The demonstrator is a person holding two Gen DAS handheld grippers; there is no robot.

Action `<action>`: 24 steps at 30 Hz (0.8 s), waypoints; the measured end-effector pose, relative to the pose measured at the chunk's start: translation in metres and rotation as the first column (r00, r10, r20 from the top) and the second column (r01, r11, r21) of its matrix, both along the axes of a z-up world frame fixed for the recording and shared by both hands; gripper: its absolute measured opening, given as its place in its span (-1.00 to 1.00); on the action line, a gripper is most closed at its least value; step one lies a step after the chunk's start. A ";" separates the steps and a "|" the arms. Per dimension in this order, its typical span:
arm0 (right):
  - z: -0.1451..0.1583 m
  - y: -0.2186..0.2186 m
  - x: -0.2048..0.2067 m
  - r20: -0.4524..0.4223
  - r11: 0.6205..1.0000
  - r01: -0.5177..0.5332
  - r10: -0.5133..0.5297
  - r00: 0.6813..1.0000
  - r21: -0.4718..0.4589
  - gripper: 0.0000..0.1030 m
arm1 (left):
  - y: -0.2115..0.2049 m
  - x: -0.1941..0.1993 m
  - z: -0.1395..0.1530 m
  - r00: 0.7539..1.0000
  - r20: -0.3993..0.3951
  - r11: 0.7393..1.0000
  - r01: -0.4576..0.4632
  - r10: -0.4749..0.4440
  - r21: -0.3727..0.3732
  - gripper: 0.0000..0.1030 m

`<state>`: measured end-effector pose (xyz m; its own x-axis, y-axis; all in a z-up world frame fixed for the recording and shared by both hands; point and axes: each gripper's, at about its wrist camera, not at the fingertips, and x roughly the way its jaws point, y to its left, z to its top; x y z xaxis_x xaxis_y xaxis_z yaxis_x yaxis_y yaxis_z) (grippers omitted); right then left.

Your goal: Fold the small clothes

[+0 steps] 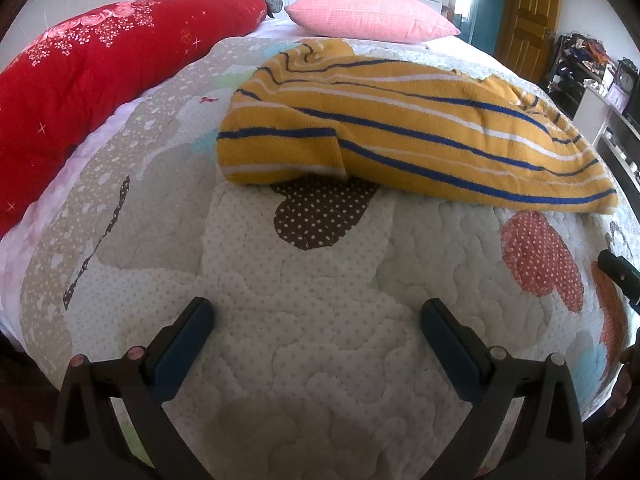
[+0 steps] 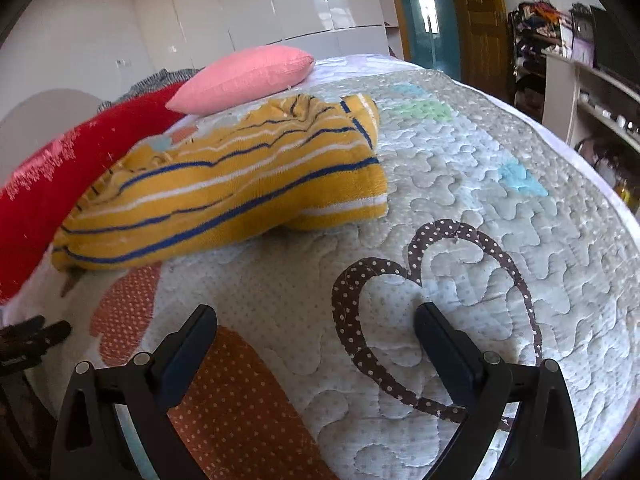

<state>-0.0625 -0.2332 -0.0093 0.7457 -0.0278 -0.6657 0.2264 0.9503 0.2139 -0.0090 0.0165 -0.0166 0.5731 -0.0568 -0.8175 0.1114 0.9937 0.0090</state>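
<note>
the left hand-held gripper [image 1: 318,312] hangs over the quilted white bedspread with dotted heart patches [image 1: 320,360], its dark blue pads [image 1: 182,356] spread wide with nothing between them. the mustard-yellow knitted garment with blue and white stripes [image 1: 400,120] lies folded over on the bed ahead of it, apart from the fingers. the right hand-held gripper [image 2: 316,316] is likewise spread and empty (the garment [image 2: 224,188] sits ahead and to its left). beyond the garment lie a pink ribbed pillow [image 1: 368,16] and a red floral quilt roll [image 1: 100,60].
</note>
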 end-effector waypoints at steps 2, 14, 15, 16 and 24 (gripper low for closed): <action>-0.001 0.001 0.000 -0.002 1.000 0.000 0.000 1.000 -0.014 0.95 | -0.001 0.000 0.000 1.000 -0.003 1.000 -0.002 0.002 0.002 1.00; -0.002 0.005 -0.003 -0.003 0.998 -0.015 0.014 1.000 -0.057 0.95 | 0.002 -0.008 0.006 1.000 -0.020 1.000 -0.007 0.007 -0.014 1.00; -0.002 0.006 -0.003 -0.003 0.998 -0.014 0.014 1.000 -0.061 0.95 | 0.003 -0.009 0.006 1.000 -0.022 1.000 -0.009 0.009 -0.020 1.00; -0.002 0.006 -0.003 -0.004 0.998 -0.014 0.013 1.000 -0.065 0.95 | 0.003 -0.010 0.008 1.000 -0.023 1.000 -0.010 0.010 -0.029 1.00; -0.002 0.007 -0.005 -0.007 0.997 -0.013 0.012 1.000 -0.077 0.95 | 0.004 -0.019 0.021 1.000 -0.013 0.995 0.015 -0.016 -0.097 1.00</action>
